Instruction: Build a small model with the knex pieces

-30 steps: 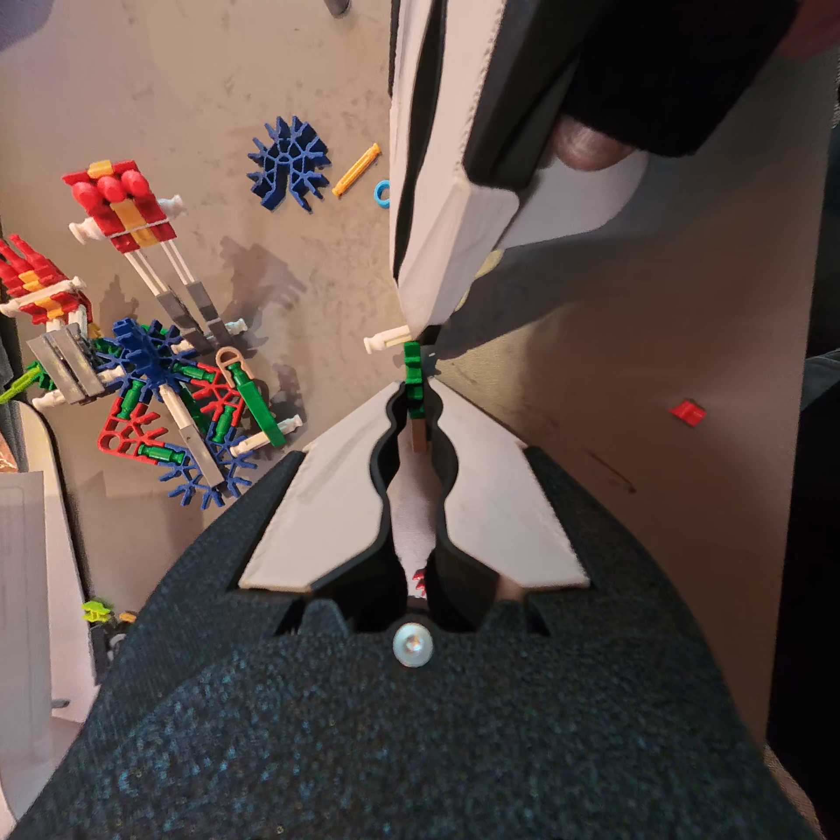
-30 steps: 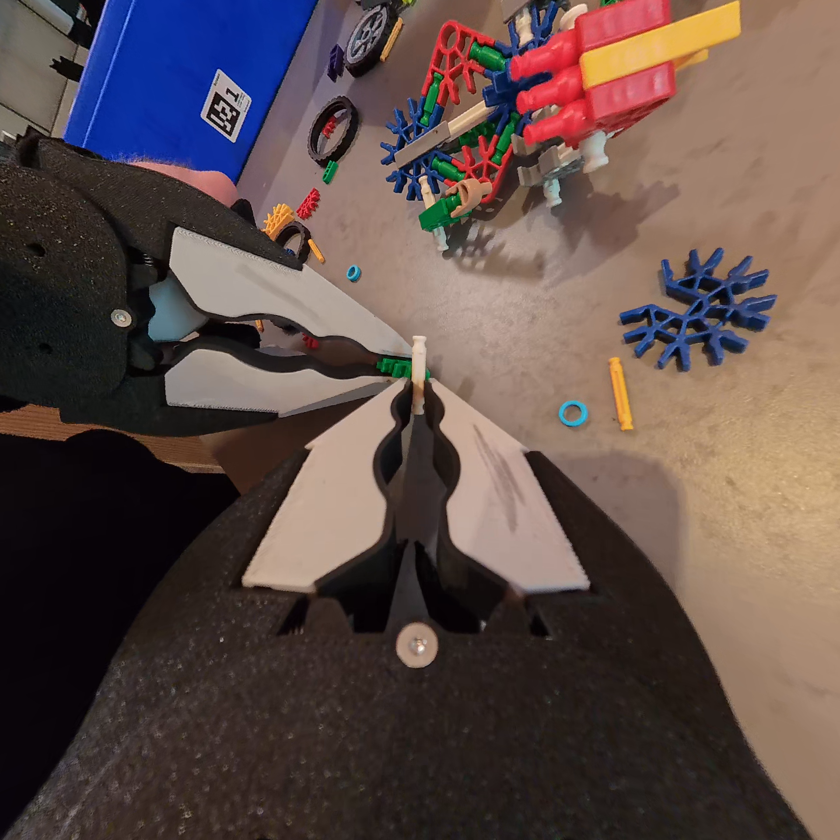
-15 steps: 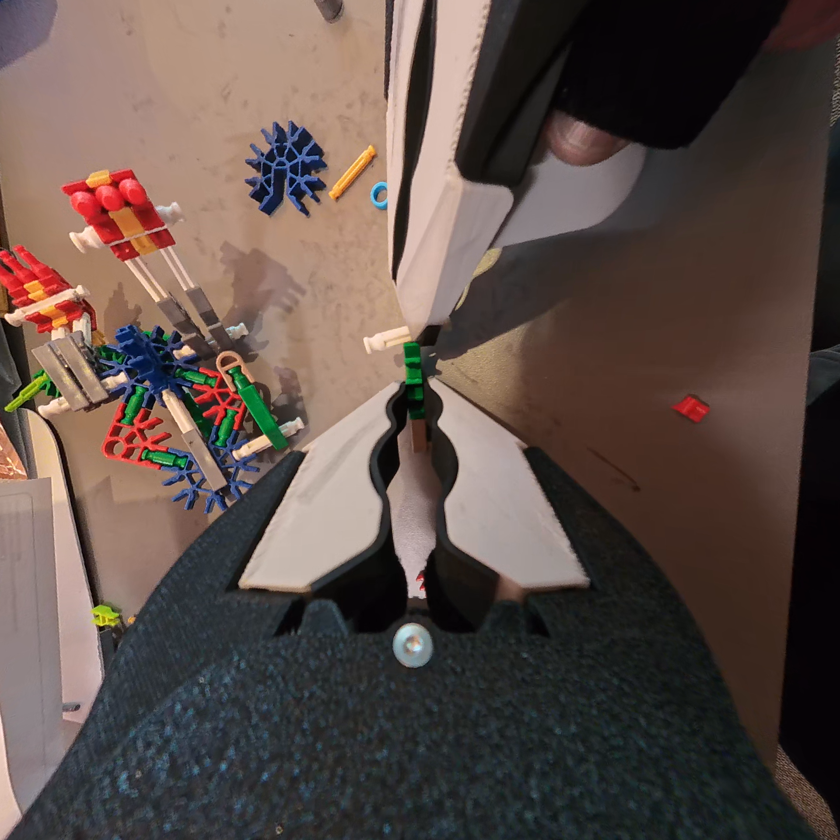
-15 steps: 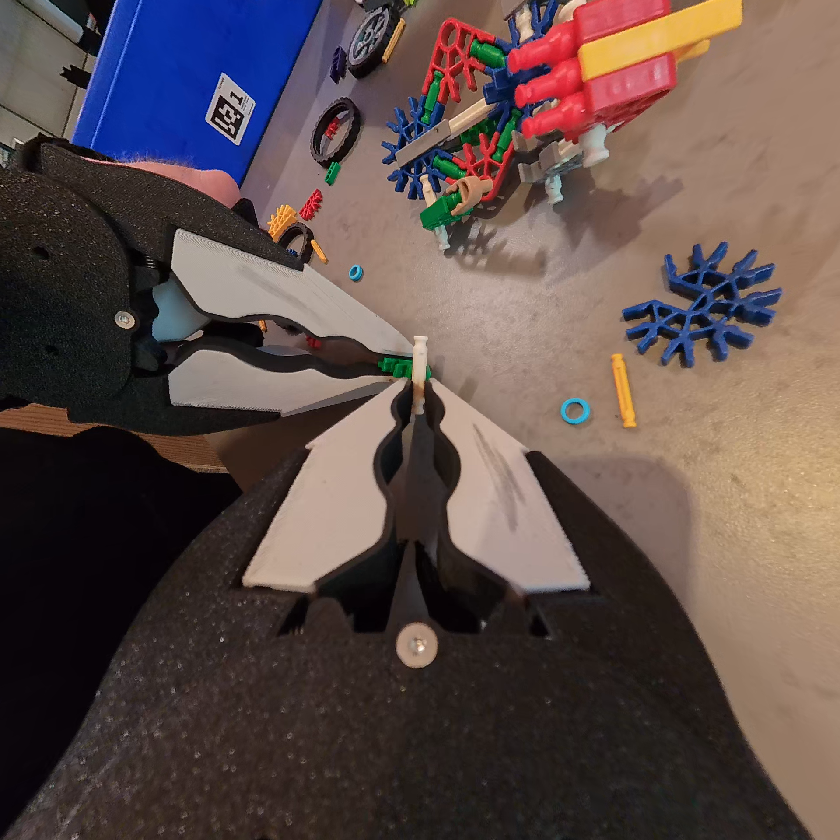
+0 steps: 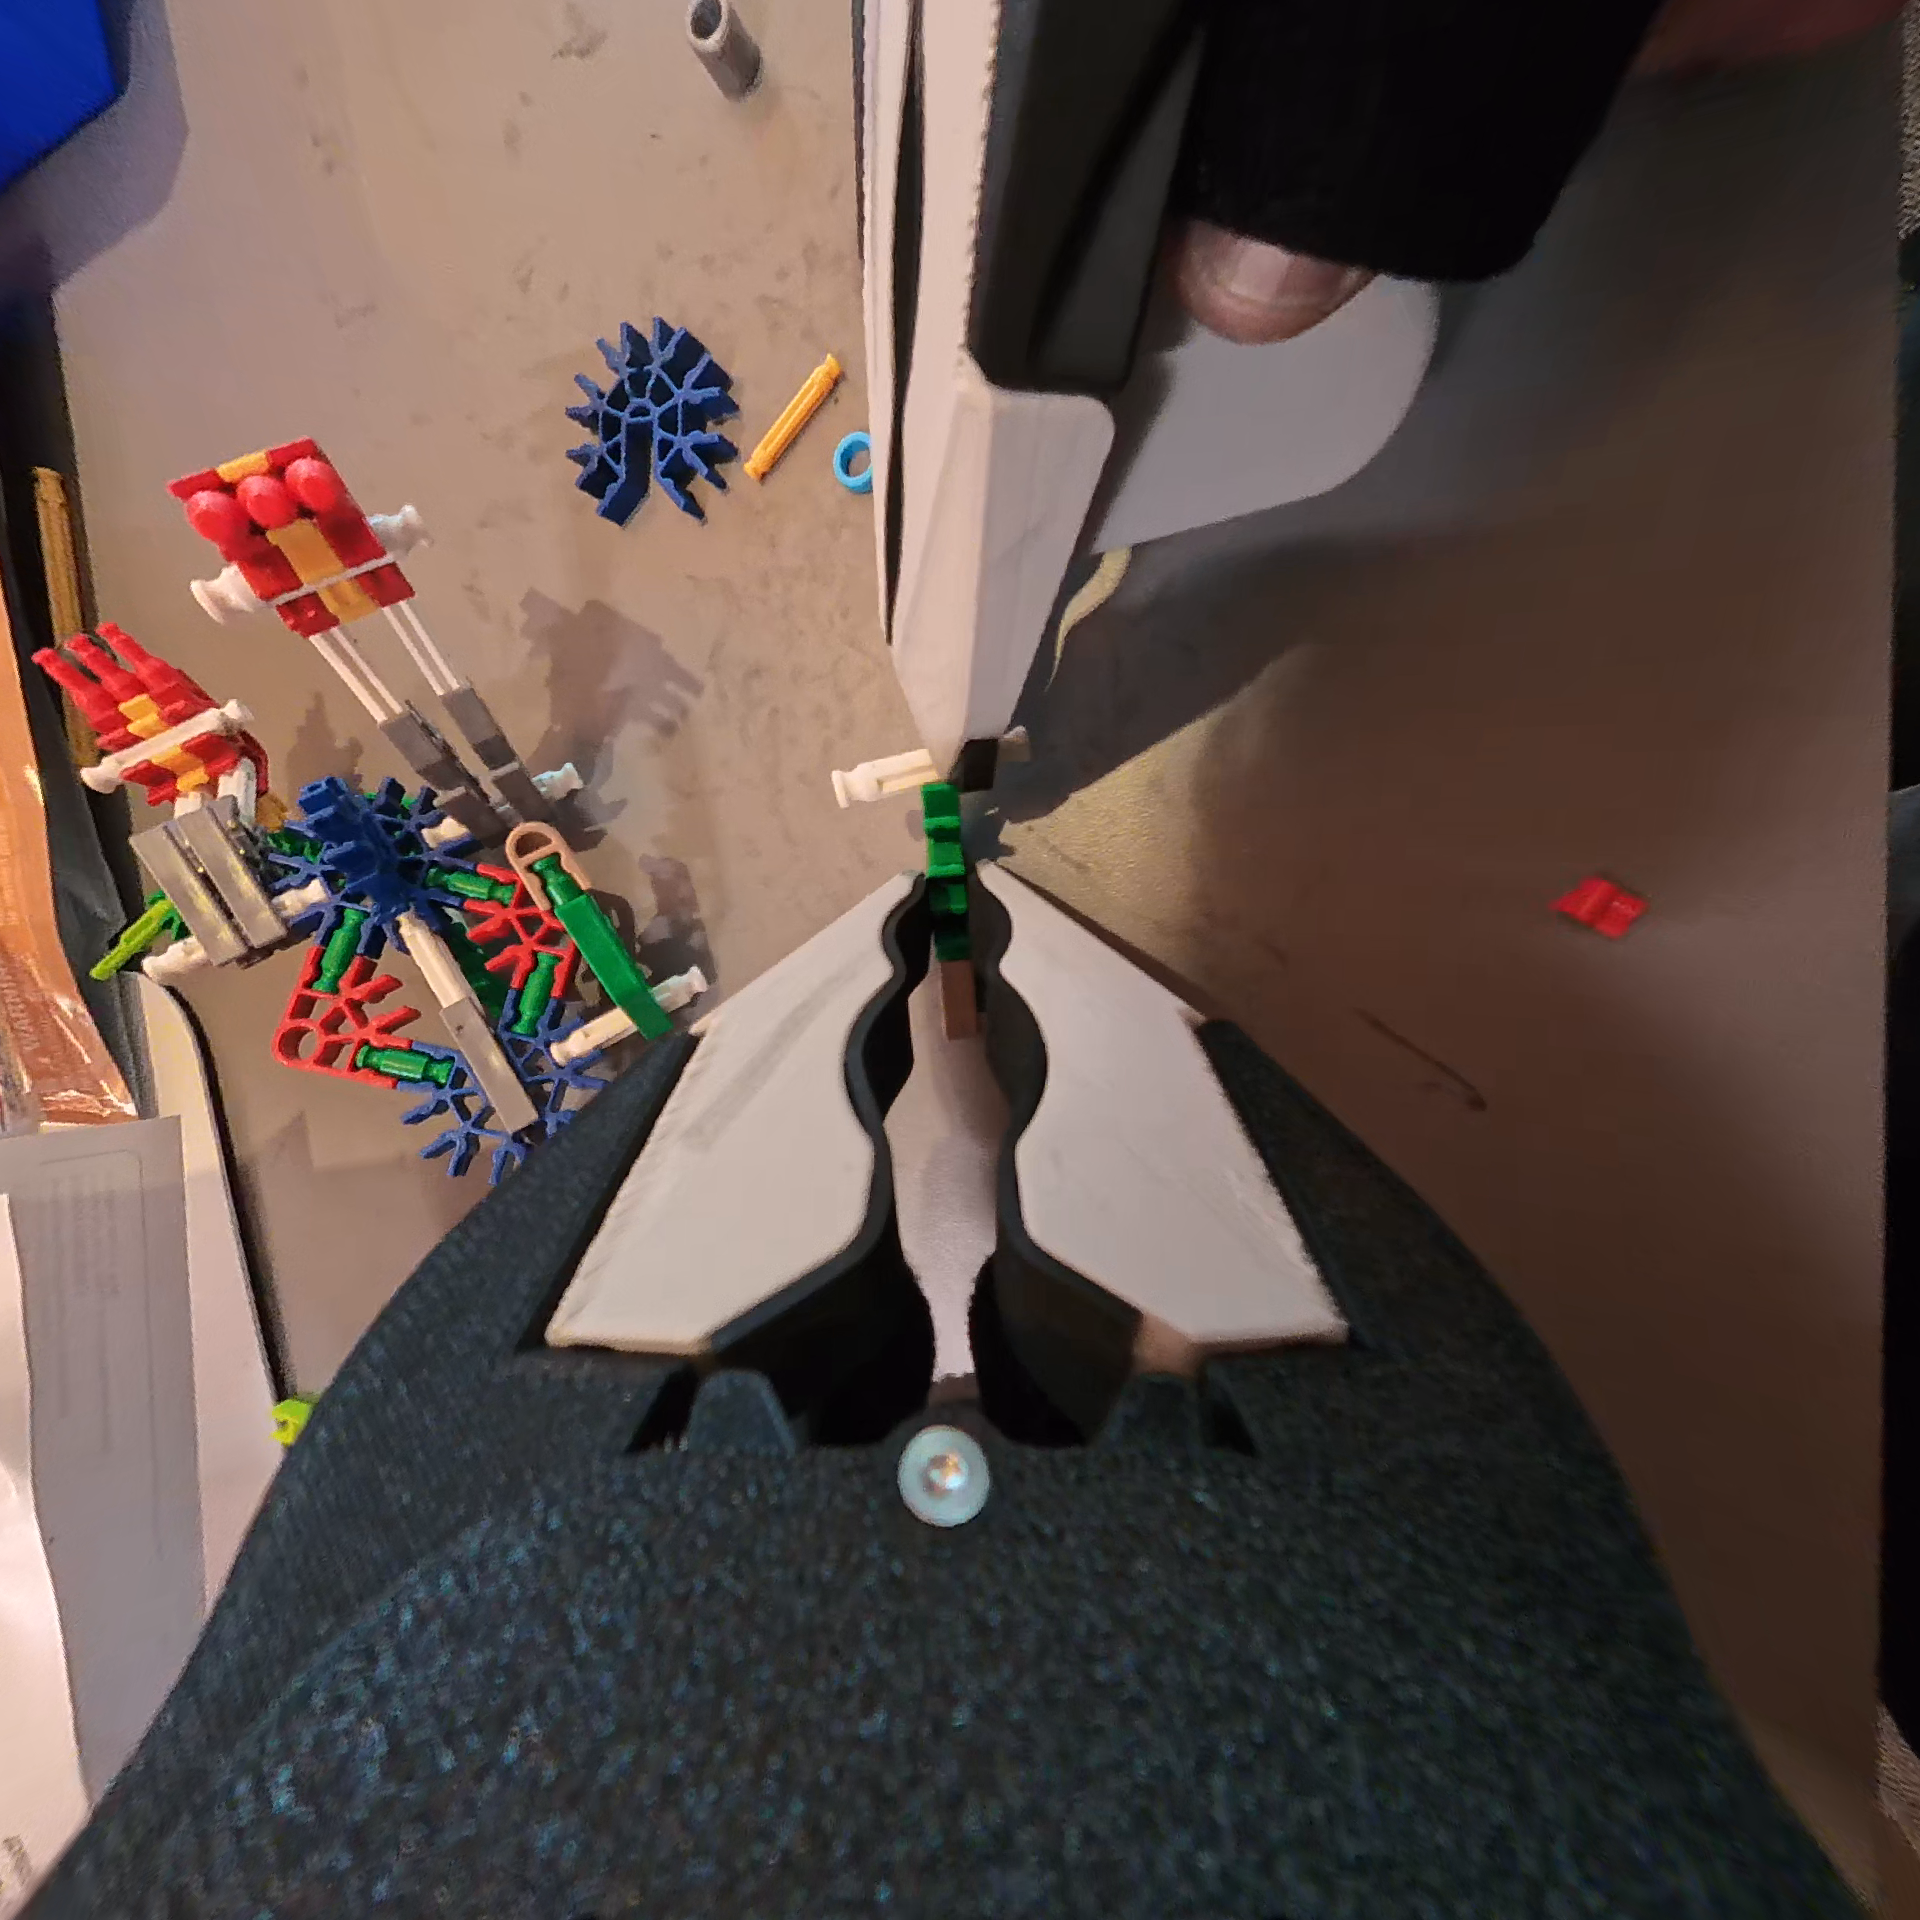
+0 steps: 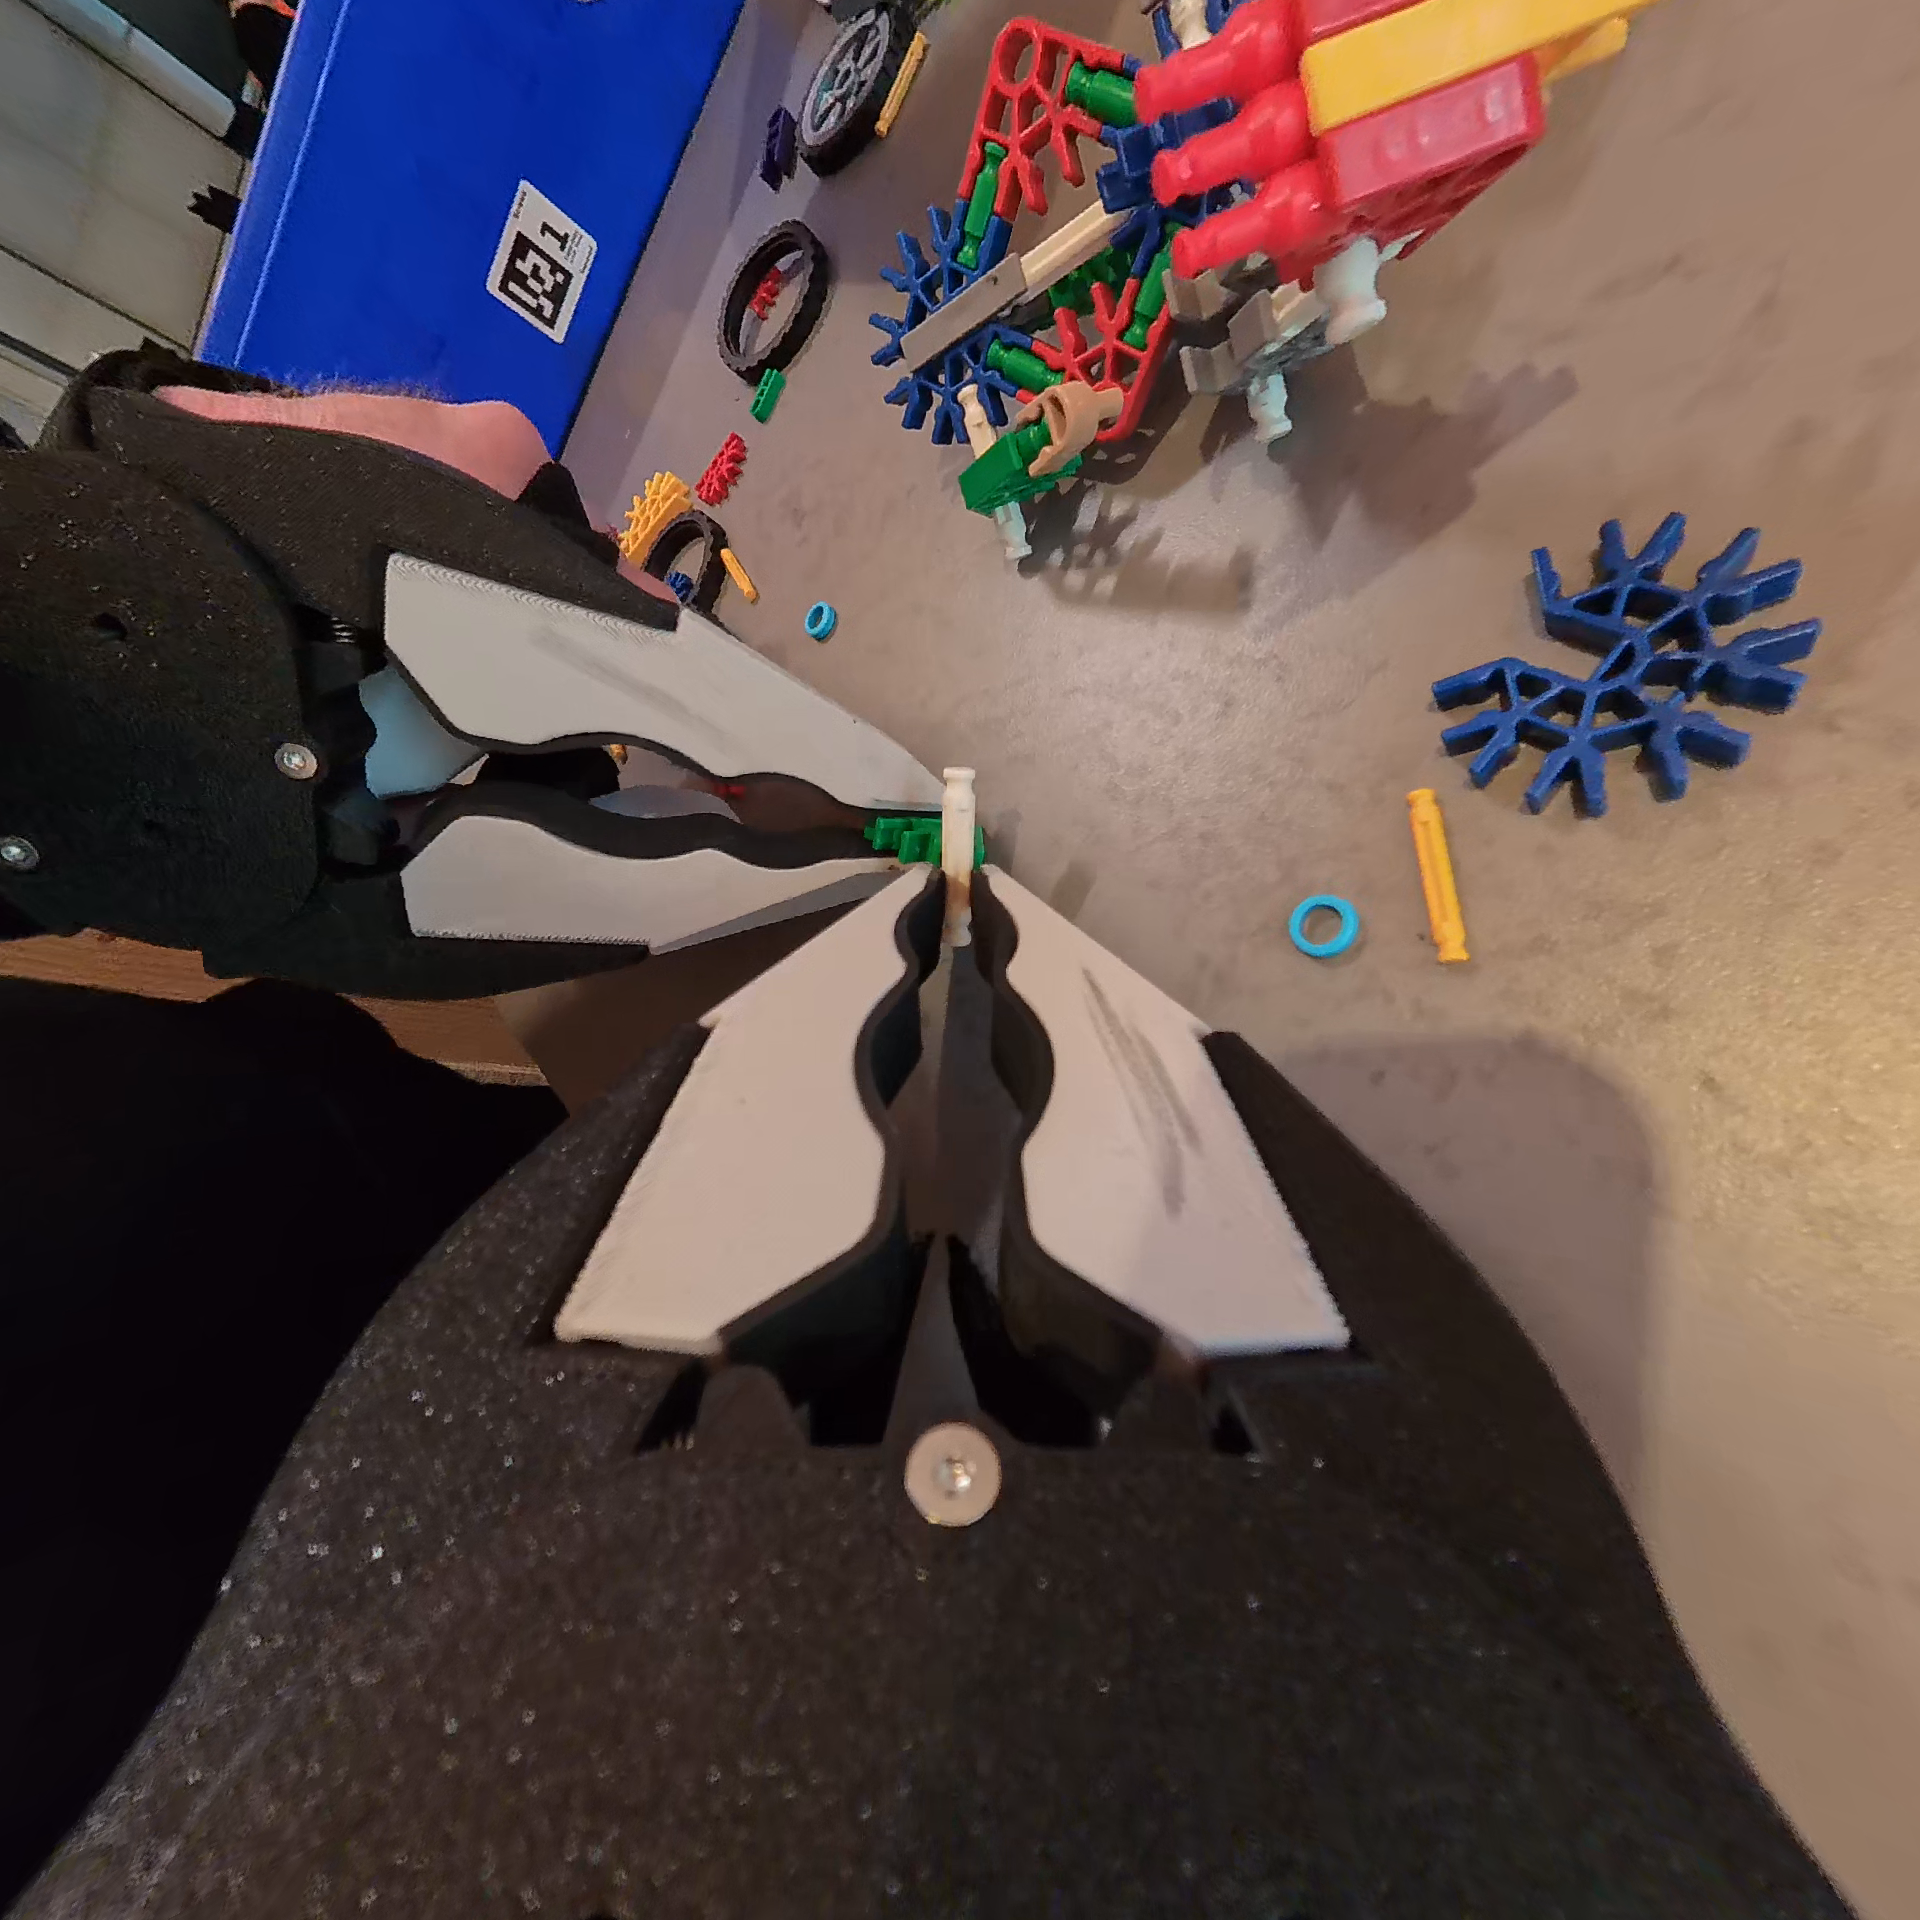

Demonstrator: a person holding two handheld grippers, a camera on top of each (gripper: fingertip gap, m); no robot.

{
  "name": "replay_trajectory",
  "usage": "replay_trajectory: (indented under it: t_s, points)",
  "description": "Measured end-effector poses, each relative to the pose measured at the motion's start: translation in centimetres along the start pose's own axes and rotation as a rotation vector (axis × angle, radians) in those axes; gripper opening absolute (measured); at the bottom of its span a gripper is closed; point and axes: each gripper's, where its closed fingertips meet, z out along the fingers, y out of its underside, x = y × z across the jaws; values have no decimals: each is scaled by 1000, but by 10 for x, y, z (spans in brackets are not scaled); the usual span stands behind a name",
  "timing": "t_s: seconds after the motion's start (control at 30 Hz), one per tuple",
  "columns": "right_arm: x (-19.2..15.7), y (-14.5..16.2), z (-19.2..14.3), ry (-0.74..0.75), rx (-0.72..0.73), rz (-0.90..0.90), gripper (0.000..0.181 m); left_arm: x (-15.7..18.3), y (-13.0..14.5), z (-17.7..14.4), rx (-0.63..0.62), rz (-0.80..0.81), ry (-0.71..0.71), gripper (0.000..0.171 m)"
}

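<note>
Green connector (image 5: 943,862): pinched at the tips of the left gripper (image 5: 951,883), jaws pressed onto it; a brown piece shows behind it between the jaws.
White rod (image 6: 960,831): pinched at the tips of the right gripper (image 6: 958,894), jaws pressed onto it; the rod stands out past the tips toward 12 o'clock.
Meeting point: rod and connector touch, crossing at about a right angle, both held above the desk (image 6: 1558,1195); in the right wrist view the left gripper comes in from 9 o'clock.
Blue ring (image 6: 1323,925): lies on the desk at 3 o'clock of the right tips, near.
Yellow rod (image 6: 1437,876): lies just beside the ring, farther toward 3 o'clock.
Blue snowflake connector (image 6: 1631,675): lies flat at 2 o'clock, apart from the yellow rod.
Red piece (image 5: 1598,904): small, alone on the desk at 3 o'clock in the left wrist view.
Built model (image 6: 1164,260): red, blue, green, yellow and grey parts joined, at 12 to 1 o'clock, well apart from the tips.
Black tyres (image 6: 774,301): loose at 11 o'clock, among small scattered parts.
Blue box (image 6: 416,156): farthest, at 10 to 11 o'clock, bearing a white sticker.
</note>
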Motion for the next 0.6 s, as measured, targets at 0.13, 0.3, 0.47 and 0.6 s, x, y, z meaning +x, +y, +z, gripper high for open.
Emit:
replay_trajectory:
  t_s: [0.13, 0.3, 0.47, 0.6]
  points:
    - [0, -1, 1, 4, 3, 4, 4, 0, 0, 0, 8, -5, 10, 3]
    - [-1, 0, 2, -11, -5, 30, 4, 0, 1, 0, 11, 13, 13, 3]
    - [0, -3, 3, 7, -10, -43, 4, -1, 2, 0, 23, 1, 60, 4]
    - [1, -4, 3, 42, -32, -133, 5, -3, 2, 1, 27, 9, 67, 4]
